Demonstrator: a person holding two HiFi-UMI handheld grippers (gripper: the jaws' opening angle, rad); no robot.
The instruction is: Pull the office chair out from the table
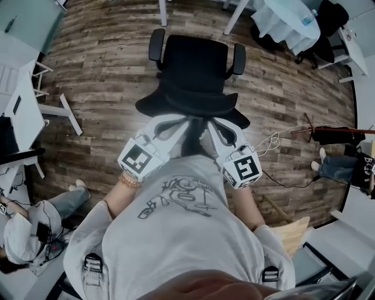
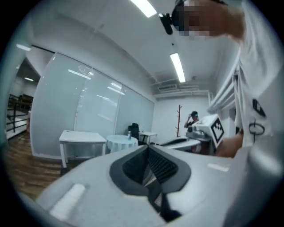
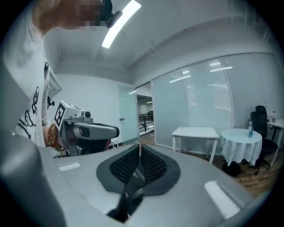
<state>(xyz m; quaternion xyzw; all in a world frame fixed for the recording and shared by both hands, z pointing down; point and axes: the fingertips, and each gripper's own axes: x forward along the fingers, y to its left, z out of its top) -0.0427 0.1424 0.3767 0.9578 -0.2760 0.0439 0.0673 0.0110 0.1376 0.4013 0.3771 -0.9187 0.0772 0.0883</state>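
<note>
The black office chair point(image 1: 193, 76) stands on the wood floor in front of me in the head view, its backrest towards me and both armrests showing. Both grippers are held up level at my chest, above and behind the chair's back, touching nothing. My left gripper point(image 1: 179, 122) is shut with nothing between its pads point(image 2: 137, 164). My right gripper point(image 1: 215, 124) is shut and empty too, its pads point(image 3: 151, 166) meeting along the middle. Each gripper view shows the other gripper beside it: the right gripper point(image 2: 208, 128) and the left gripper point(image 3: 84, 128). The chair appears in neither gripper view.
White table legs point(image 1: 234, 17) stand just beyond the chair. White desks point(image 1: 23, 99) line the left, and a round cloth-covered table point(image 1: 287, 23) sits at the far right. A person point(image 1: 29, 228) sits at lower left, another point(image 1: 345, 167) at right. Cables point(image 1: 281, 137) trail over the floor.
</note>
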